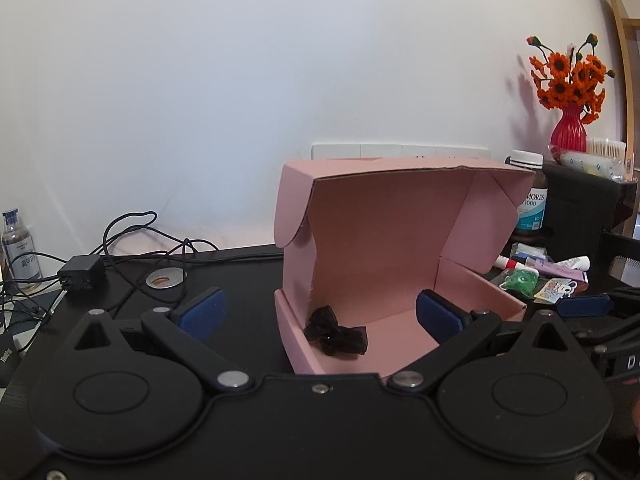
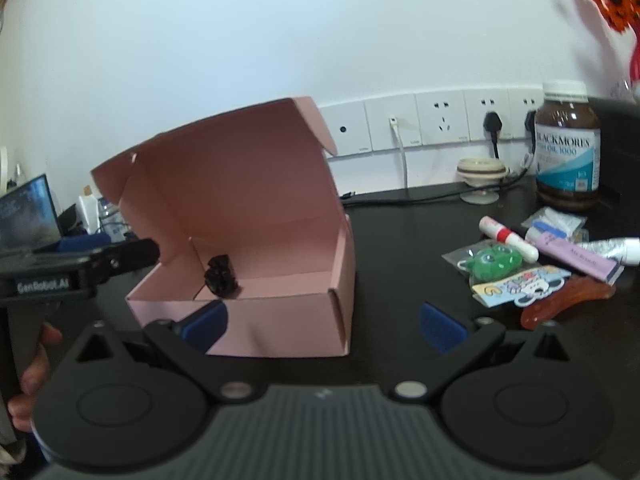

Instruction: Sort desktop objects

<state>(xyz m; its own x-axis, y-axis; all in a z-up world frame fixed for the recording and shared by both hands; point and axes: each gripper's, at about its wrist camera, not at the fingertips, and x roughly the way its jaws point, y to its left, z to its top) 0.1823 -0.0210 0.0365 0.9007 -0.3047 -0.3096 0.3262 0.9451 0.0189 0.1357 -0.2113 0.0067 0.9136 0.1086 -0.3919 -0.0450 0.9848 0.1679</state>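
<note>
Both tongs, left [image 1: 320,314] and right [image 2: 324,328], gaped wide and empty around pink box [image 2: 280,304]; sachets [image 2: 516,284] and supplement bottle [image 2: 568,148] crowded the bench [image 2: 400,240] beside it.

A black worktop [image 2: 400,240] carries everything. The open pink box [image 2: 280,320] stands on it, lid raised. To the right of the box, well apart from it, lies a cluster: a white-and-red tube [image 2: 508,239], a green toy in a clear bag [image 2: 494,260], a printed sticker packet [image 2: 520,286], a lilac carton [image 2: 576,262] and an amber-red curved piece [image 2: 568,300]. Behind that cluster stands a brown supplement bottle [image 2: 568,148]. Left of the box, in the left wrist view, a black adapter [image 1: 82,270] with tangled cables [image 1: 132,240] rests on the worktop.
</note>
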